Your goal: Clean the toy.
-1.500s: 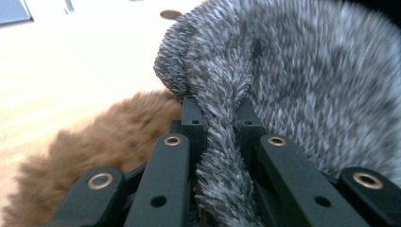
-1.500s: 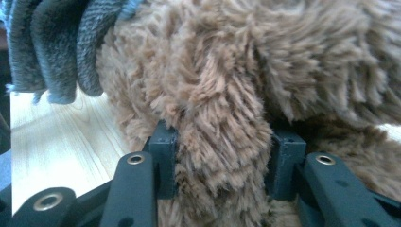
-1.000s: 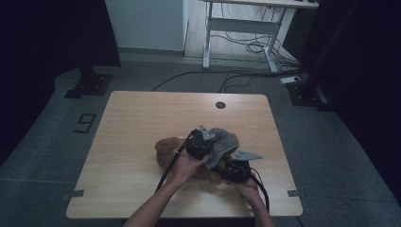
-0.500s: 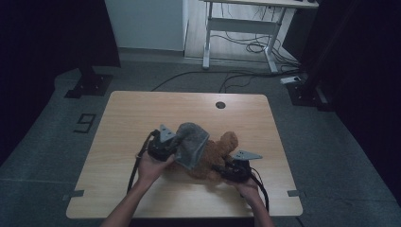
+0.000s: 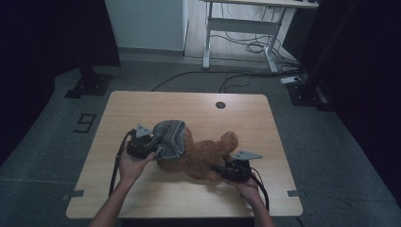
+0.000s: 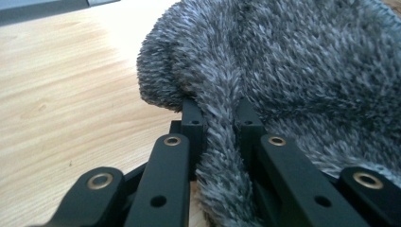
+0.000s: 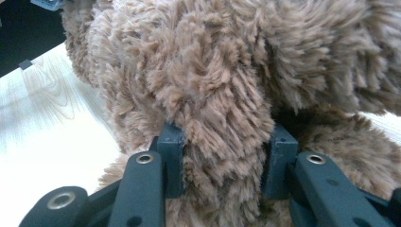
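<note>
Where the person's forearms enter at the near edge of the pale wooden table [image 5: 142, 198], two black hand-held grippers lie well apart, each fastened to soft goods.

Right gripper [image 5: 226, 171] — near right of the table, grey three-cornered plate on top, black cable trailing back along the hand. Its jaws are clamped on a thick limb of the shaggy brown plush teddy bear [image 5: 201, 156]; in the right gripper view the long, clumped brown pile [image 7: 222, 109] bulges out between the two black jaws and blocks sight of whatever lies beyond.

Left gripper [image 5: 150, 144] — left of centre, cable looping down along the forearm. Its jaws are pinched tight on a fold at the edge of the grey short-pile fleece cap [image 5: 170, 137]; in the left gripper view the fold [image 6: 220, 142] runs down between the jaws, the pile fine, dense and flecked light and dark, with bare wood grain to one side.

Bear — lying across the middle of the table, between the two grippers, one end under the grey cap, a rounded limb reaching toward the far right.

Table, far edge — small round dark hole [image 5: 220, 105] in the top.

Beyond — grey floor with a painted numeral [image 5: 84, 123], loose dark cables [image 5: 246, 47], and a white metal desk frame [image 5: 241, 23] against the wall.
</note>
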`<state>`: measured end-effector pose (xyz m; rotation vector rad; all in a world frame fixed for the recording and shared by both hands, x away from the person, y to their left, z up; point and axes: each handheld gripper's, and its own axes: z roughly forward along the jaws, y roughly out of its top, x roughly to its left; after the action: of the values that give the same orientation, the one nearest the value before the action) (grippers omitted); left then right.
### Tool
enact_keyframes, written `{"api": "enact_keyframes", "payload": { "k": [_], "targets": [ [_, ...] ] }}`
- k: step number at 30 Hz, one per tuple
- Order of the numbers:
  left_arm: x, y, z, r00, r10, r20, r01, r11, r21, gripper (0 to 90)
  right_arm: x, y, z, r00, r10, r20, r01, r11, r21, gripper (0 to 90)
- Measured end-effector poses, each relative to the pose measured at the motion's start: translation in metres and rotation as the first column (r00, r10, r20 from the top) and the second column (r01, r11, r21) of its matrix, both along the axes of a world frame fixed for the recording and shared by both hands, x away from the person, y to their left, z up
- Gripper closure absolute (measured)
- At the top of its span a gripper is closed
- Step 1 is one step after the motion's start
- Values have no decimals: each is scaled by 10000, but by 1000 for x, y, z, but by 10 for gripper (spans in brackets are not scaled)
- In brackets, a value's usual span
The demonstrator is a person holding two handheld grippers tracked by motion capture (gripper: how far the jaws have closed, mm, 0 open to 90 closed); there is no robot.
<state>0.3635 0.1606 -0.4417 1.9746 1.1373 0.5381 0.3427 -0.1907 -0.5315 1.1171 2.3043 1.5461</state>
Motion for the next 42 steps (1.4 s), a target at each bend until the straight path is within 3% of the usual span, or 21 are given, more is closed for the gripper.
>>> {"api": "enact_keyframes", "payload": {
  "k": [4,7,9,10,11,16,20,27,30,39,42],
  "targets": [
    [1,-32,1,9982,-597,2,597,9982,-89,790,0,0,0,10000,-21,-11,21,10000,5,608],
    [2,-61,-2,9898,-1378,-363,1364,9899,-379,790,0,0,0,10000,-39,-21,39,10000,44,608],
    [1,-82,-9,9854,-1638,-471,1651,9860,236,789,0,0,0,10000,-39,-18,39,10000,34,608],
    [0,-89,-11,9873,-1559,-316,1575,9857,594,789,0,0,0,10000,-38,-15,38,10000,10,608],
    [0,-90,-12,9886,-1489,-239,1502,9867,627,790,0,0,-1,10000,-53,-19,53,10000,-10,608],
    [2,-67,-14,9871,-1491,-580,1495,9888,32,788,0,0,0,10000,6,16,-6,10000,-21,608],
    [-3,-52,-9,9899,-1352,-418,1345,9907,-198,788,0,0,0,10000,42,53,-42,10000,-63,607],
    [-9,-21,-2,9967,-807,-108,806,9967,-113,788,0,0,0,10000,-16,-13,16,10000,30,607],
    [-10,-3,-4,9987,-468,-196,460,9982,-386,790,1,0,0,10000,2,-29,-2,10000,40,608],
    [-8,26,-19,9979,348,-546,-350,9994,-40,790,1,-1,-1,10000,-17,-58,17,10000,43,608],
    [-7,32,-26,9961,440,-771,-456,9988,-185,789,1,-1,-1,10000,-28,-68,29,10000,52,608]
  ]
}}
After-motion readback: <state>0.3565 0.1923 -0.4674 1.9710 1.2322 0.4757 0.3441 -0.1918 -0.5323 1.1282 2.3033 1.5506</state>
